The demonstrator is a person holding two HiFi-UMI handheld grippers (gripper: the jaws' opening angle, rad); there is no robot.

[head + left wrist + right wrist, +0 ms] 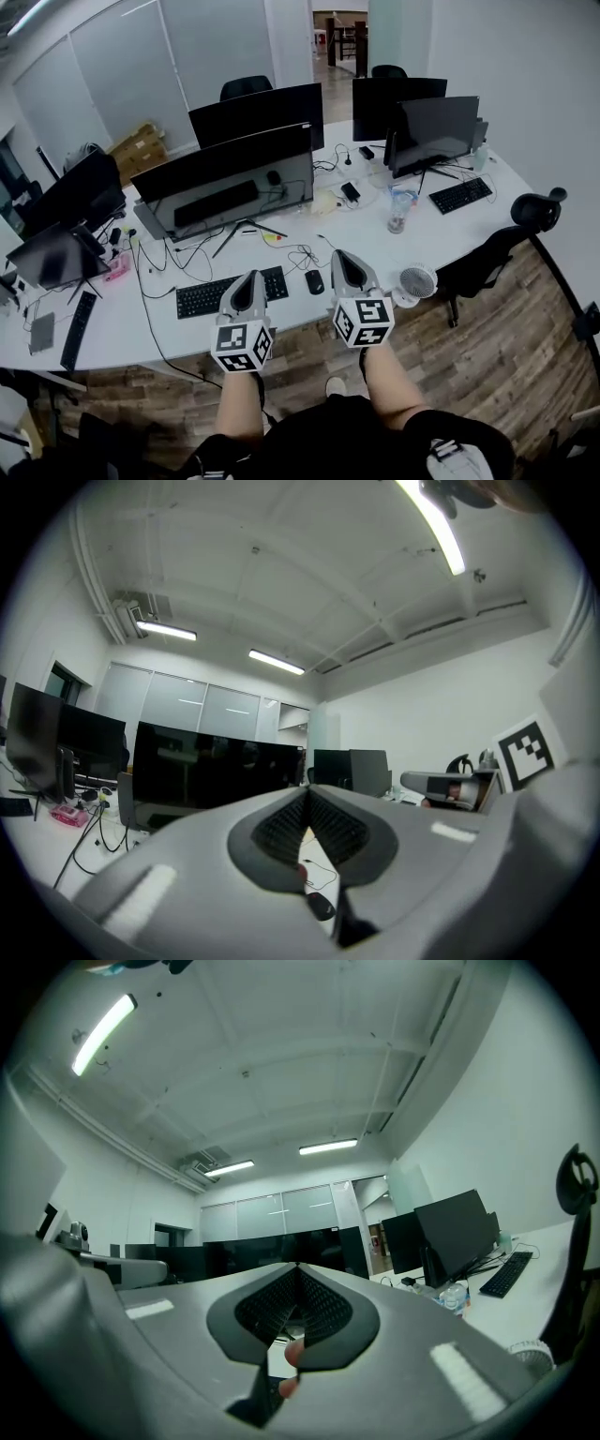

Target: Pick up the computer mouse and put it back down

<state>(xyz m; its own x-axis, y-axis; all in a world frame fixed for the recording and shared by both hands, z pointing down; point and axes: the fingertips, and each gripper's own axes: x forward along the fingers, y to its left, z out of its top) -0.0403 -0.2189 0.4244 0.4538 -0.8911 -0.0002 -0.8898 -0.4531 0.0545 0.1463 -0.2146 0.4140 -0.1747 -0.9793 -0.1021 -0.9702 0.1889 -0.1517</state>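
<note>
Head view: my left hand-held gripper [249, 278] and right hand-held gripper [345, 258] hang side by side over the front edge of the smooth white desk [431, 234]. Both are matte grey shells with a marker cube at the back. The computer mouse [314, 281] is a small black rounded oval on the desk between the two tips, just right of a flat black keyboard [232, 291]. A little round white fan [416, 283] sits off to the right, with wood-plank floor [506, 356] below.

Left gripper view: the ribbed black pads meet at the tips with nothing pinched. The mouse, with its thin cable, shows through the gap underneath.

Right gripper view: same story, with the ribbed pads closed tip to tip and empty.
</note>
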